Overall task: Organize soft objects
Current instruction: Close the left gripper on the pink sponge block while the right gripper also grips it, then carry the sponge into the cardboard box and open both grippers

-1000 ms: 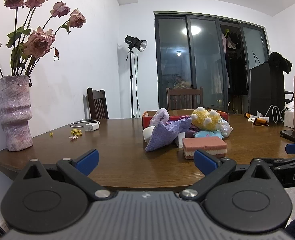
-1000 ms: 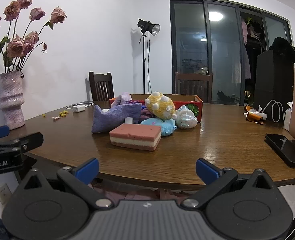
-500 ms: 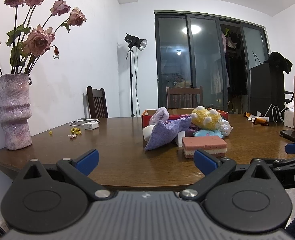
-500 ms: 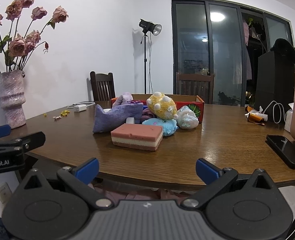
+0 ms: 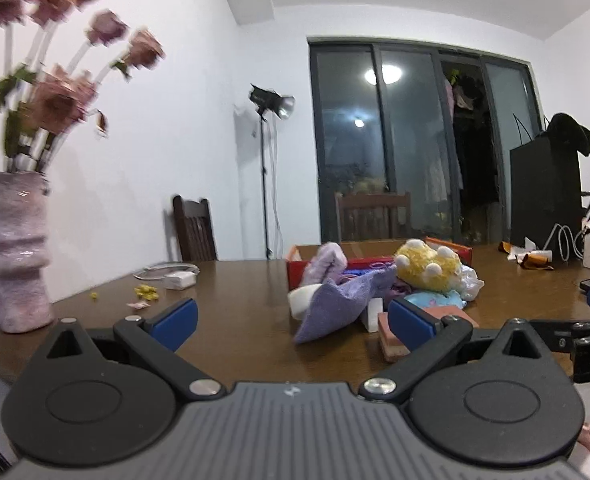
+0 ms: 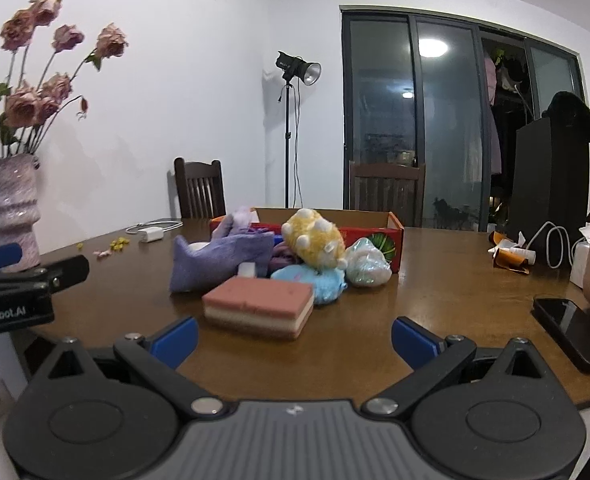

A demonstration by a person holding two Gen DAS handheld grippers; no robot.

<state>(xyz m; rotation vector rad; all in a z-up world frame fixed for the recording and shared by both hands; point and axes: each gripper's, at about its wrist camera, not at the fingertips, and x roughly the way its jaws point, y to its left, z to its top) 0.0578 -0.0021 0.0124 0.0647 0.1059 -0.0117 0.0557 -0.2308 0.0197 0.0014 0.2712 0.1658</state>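
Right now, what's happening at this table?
A person holds a gripper in each hand at the near edge of the wooden table. Both the left gripper and the right gripper are open and hold nothing. A pile of soft things lies untouched ahead: a pink layered sponge, a purple cloth, a yellow plush and a blue plush, in front of a red box.

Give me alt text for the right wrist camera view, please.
The open right gripper faces a pink layered sponge on a wooden table, before a pile of soft toys and a purple cloth by a red box.
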